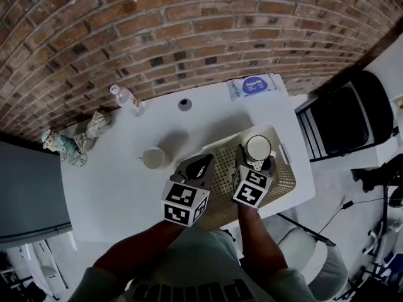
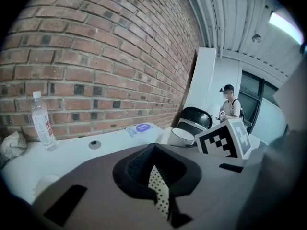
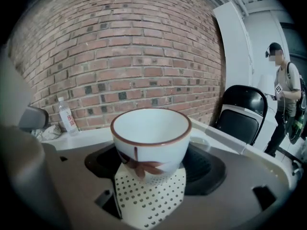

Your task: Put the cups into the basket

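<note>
A white cup with a brown rim and a brown leaf mark (image 3: 151, 133) sits upright between the jaws of my right gripper (image 3: 151, 169), which is shut on it. In the head view that cup (image 1: 258, 148) hangs over the far part of the cream perforated basket (image 1: 286, 181), held by the right gripper (image 1: 257, 155). A second white cup (image 1: 153, 158) stands on the table left of the basket. My left gripper (image 1: 200, 167) hovers over the basket's left rim, its jaws nearly together with nothing between them; only a sliver of basket (image 2: 158, 190) shows through them.
Along the brick wall stand a water bottle (image 1: 129, 99), a small round lid (image 1: 184, 104) and a pack of wipes (image 1: 255, 85). Crumpled wrappers (image 1: 82, 142) lie at the table's left end. A black chair (image 1: 346, 115) stands to the right; a person (image 3: 283, 95) is beyond it.
</note>
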A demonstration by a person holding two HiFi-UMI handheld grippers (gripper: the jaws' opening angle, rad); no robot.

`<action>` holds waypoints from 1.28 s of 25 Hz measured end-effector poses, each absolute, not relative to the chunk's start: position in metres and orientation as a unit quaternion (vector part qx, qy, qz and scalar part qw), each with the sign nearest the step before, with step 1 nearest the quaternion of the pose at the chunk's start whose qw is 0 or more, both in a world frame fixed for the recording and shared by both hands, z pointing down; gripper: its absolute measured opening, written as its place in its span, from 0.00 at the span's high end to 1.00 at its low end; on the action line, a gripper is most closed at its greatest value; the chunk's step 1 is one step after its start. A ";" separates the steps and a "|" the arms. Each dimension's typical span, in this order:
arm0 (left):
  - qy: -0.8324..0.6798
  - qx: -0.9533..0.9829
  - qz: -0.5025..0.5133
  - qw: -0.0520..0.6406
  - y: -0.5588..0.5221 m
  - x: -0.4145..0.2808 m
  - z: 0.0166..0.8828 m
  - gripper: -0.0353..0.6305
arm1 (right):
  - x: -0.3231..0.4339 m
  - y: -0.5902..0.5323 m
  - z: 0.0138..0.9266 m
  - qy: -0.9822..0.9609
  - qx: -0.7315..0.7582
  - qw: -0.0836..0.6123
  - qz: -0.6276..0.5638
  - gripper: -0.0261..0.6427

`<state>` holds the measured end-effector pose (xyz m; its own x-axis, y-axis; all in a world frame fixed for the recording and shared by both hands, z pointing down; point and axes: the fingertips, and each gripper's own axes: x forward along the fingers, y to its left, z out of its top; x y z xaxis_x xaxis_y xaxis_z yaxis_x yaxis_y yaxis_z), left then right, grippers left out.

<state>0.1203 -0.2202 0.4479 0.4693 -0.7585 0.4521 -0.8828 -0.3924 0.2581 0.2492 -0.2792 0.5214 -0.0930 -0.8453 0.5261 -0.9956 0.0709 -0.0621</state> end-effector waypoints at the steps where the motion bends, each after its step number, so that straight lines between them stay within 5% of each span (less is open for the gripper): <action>1: -0.496 0.824 0.133 0.239 -0.222 0.123 0.450 0.94 | 0.252 -0.281 0.527 -0.705 0.650 0.185 0.212 0.40; 32: -0.470 0.821 0.150 0.289 -0.246 0.145 0.488 0.94 | 0.271 -0.305 0.614 -0.656 0.643 0.270 0.288 0.40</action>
